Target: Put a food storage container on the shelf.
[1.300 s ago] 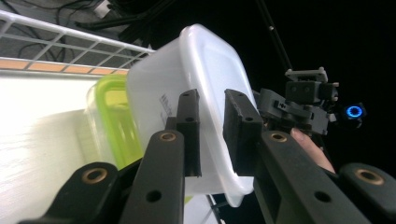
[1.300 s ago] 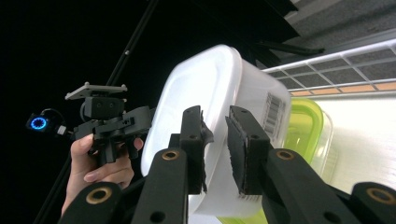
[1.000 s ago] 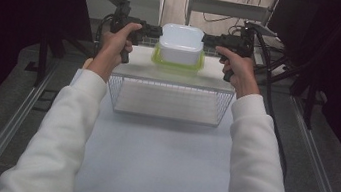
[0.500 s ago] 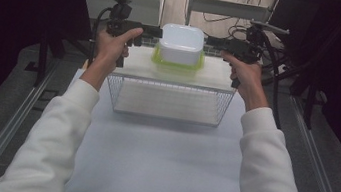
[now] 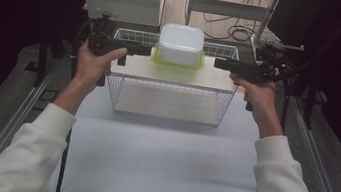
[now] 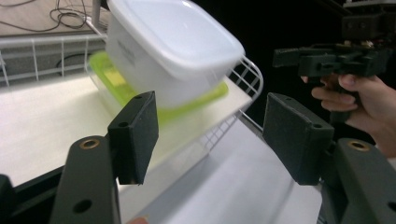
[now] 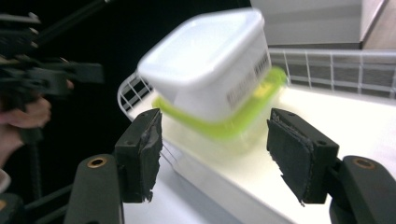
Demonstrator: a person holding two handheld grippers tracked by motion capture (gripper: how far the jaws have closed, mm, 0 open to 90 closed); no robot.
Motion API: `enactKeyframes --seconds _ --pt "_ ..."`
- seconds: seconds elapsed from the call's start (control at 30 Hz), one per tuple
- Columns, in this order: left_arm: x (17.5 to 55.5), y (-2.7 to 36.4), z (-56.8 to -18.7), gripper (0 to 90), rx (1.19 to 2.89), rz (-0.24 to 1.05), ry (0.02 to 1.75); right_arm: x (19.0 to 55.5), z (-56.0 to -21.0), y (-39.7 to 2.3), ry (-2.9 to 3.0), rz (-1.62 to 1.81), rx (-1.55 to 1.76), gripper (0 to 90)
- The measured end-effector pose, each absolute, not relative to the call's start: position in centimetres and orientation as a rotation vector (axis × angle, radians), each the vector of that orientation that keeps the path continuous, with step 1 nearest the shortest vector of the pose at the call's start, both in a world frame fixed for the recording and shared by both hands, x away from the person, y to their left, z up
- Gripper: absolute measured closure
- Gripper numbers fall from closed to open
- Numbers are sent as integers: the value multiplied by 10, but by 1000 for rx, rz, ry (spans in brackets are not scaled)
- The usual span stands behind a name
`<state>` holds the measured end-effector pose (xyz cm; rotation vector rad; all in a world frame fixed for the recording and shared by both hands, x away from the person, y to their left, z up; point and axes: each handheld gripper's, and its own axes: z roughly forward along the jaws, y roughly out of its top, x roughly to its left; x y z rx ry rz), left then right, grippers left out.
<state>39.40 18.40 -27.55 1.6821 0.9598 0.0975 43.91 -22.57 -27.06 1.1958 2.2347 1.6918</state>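
While both pairs of jaws stand spread apart and grip nothing, the left gripper point(image 5: 137, 49) and the right gripper point(image 5: 223, 64) point inward from either side at a white tub point(image 5: 181, 43). That tub sits upside down on a green-lidded container point(image 5: 177, 62), just beyond the jaw tips in the left gripper view point(image 6: 205, 135) and the right gripper view point(image 7: 215, 154). Both containers rest on a pale board point(image 5: 137, 68) laid across a wire basket point(image 5: 168, 100), which stands on the white table point(image 5: 158, 165). White sleeves point(image 5: 28, 157) enter from below.
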Motion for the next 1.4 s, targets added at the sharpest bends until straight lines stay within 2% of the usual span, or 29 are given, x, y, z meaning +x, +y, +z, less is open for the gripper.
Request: enactKeyframes --seconds 0.33,0.7,1.03,1.2,1.4 --pt "325 198 -333 310 1718 184 909 372 -301 -251 2272 1635 1066 342" --pt "274 211 -407 296 1774 226 994 319 -358 -261 2332 1535 997 316" --pt "257 202 -452 271 1819 197 1035 300 -419 -263 2393 1467 1041 300" --pt "256 197 -461 242 1858 210 1037 298 -432 -265 2408 1429 1053 291" --pt "256 196 -461 216 1865 236 1035 296 -429 -267 2385 1458 1054 253"
